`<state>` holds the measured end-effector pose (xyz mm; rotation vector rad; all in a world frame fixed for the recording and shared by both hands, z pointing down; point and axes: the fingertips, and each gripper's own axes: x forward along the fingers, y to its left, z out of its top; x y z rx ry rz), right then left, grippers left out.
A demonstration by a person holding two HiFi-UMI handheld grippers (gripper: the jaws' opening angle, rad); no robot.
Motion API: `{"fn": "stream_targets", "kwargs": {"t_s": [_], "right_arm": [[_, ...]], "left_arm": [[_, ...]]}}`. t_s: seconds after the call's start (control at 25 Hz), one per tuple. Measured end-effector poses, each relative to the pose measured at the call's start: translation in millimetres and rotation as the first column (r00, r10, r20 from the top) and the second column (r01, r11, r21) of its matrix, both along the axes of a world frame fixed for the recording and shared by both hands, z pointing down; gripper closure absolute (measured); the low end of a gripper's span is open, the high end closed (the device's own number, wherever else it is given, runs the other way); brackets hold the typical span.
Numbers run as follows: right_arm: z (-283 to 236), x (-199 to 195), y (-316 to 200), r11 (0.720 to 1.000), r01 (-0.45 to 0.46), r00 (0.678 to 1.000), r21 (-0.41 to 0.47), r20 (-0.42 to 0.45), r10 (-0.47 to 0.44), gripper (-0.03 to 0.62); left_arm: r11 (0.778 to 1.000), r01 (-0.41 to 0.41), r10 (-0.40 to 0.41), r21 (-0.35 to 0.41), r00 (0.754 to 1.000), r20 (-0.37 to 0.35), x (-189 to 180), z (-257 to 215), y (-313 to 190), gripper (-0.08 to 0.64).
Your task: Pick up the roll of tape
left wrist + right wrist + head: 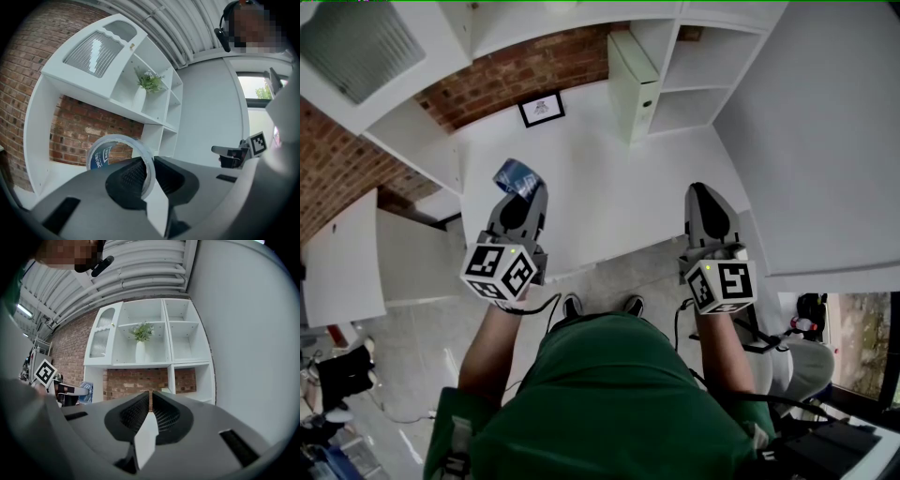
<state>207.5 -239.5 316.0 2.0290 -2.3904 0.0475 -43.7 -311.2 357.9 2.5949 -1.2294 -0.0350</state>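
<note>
The roll of tape [517, 176], clear with a blue label inside its core, is held in the air over the white table's [609, 187] left side. My left gripper [525, 192] is shut on it. In the left gripper view the roll's wall [149, 164] stands pinched between the two dark pads, and the ring [105, 152] sticks out to the left. My right gripper [705, 192] hovers level over the table's right side. Its jaws [150, 397] are together with nothing between them. The right gripper view shows the left gripper [70, 390] with the blue roll [87, 393] at its far left.
A small framed picture [541, 109] stands at the back of the table against the brick wall [511, 70]. A white box file [636, 84] sits beside the white shelf unit [694, 66]. A vase with a plant [142, 341] stands on a shelf.
</note>
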Motion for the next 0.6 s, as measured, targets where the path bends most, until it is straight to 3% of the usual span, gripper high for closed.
{"fn": "stream_targets", "kwargs": {"t_s": [0.6], "right_arm": [[-2,-21,-1,1.000,0.004,1.000,0.002,-0.003,-0.004,0.552]], "left_arm": [[1.000,0.008,-0.008,-0.003,1.000,0.002,-23,1,2,0.495]]}}
